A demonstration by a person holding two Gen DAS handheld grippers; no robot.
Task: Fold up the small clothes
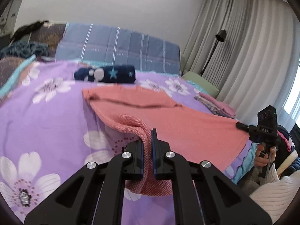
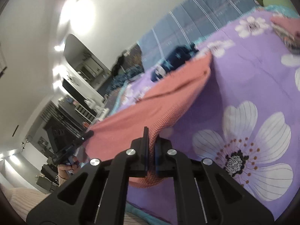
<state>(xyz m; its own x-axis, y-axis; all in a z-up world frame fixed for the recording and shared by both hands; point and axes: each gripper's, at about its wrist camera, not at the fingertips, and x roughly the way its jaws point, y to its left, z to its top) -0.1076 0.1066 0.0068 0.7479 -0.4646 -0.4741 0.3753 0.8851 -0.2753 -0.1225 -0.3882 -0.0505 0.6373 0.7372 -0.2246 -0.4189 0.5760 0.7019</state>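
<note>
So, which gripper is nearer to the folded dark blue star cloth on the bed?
Left, but only slightly. The left gripper pinches the pink garment at its near left corner, with the dark blue star cloth beyond it. The right gripper pinches the right corner, farther sideways.

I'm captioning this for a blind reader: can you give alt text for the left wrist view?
The left gripper has its jaws shut on a corner of a salmon-pink garment lifted off a purple floral bedspread. At the far right the right gripper pinches the opposite corner.
</note>
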